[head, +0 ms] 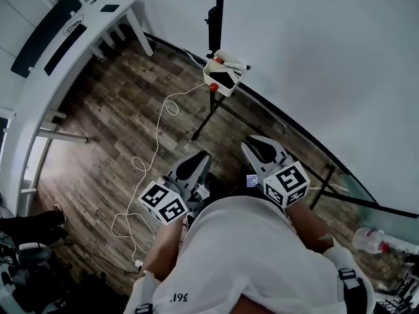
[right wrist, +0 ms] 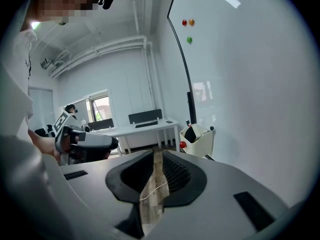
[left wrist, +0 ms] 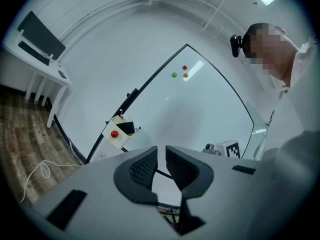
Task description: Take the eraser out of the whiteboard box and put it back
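Wood floor [head: 118, 110] runs under a big whiteboard [head: 314, 57], and a small white box [head: 224, 77] hangs on the board's frame. The black eraser [left wrist: 126, 128] sits in that box. I think it stands on end, so its long side goes up and down, leaning a little, with the top poking over the rim. My left gripper [left wrist: 161, 156] and right gripper [right wrist: 159, 159] are well apart from the box. Each shows a thin gap with nothing inside. I think I'm at the start: next I must reach out, open wider and pinch the eraser's top.
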`<control>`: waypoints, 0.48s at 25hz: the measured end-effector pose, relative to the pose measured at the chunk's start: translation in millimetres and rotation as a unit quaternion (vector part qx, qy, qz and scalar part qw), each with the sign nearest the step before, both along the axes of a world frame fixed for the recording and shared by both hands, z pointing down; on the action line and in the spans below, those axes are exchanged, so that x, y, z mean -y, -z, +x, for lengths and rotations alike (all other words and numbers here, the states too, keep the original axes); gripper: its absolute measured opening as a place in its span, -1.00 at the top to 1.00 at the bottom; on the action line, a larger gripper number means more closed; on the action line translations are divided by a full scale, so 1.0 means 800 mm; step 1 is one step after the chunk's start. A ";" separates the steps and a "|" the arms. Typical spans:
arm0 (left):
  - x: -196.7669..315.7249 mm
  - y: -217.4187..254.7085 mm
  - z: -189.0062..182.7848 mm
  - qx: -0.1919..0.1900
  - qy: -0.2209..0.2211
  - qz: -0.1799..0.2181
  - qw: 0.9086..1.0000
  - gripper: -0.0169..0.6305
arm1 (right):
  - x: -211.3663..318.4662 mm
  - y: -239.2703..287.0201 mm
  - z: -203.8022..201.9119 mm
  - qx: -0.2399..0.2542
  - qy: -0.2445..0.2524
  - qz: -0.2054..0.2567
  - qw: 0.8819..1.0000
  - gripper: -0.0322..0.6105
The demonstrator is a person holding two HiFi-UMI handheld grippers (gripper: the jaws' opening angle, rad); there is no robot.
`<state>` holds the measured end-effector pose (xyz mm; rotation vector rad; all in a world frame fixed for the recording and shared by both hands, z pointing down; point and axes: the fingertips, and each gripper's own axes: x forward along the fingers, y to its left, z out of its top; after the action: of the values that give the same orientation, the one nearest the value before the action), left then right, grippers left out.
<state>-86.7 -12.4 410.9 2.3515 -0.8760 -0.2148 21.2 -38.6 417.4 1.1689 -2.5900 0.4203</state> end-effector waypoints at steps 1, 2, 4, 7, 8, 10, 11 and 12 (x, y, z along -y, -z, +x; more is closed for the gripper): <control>0.003 0.000 0.003 0.001 0.001 0.001 1.000 0.82 | 0.003 0.000 0.003 0.000 0.001 0.001 1.000 0.73; 0.006 0.001 0.007 0.000 0.003 0.003 1.000 0.82 | 0.005 0.001 0.006 0.000 0.003 0.002 1.000 0.73; 0.012 0.004 0.014 -0.002 0.007 0.008 1.000 0.79 | 0.010 0.000 0.014 -0.002 0.007 0.002 1.000 0.72; 0.019 0.008 0.024 -0.006 0.018 0.006 1.000 0.73 | 0.017 0.000 0.024 -0.006 0.015 0.002 1.000 0.72; 0.021 0.008 0.028 -0.006 0.020 0.004 1.000 0.73 | 0.019 0.001 0.027 -0.009 0.018 0.003 1.000 0.71; 0.023 0.008 0.037 -0.005 0.018 0.001 1.000 0.73 | 0.023 0.001 0.033 -0.013 0.022 0.006 1.000 0.71; 0.023 0.008 0.042 -0.005 0.015 0.002 1.000 0.73 | 0.024 0.001 0.035 -0.013 0.023 0.006 1.000 0.71; 0.022 0.007 0.045 -0.005 0.011 0.003 1.000 0.73 | 0.025 0.000 0.036 -0.014 0.025 0.004 1.000 0.71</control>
<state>-50.5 -30.3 405.0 2.3452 -0.8979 -0.2397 50.2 -58.4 417.7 1.1031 -2.5935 0.3796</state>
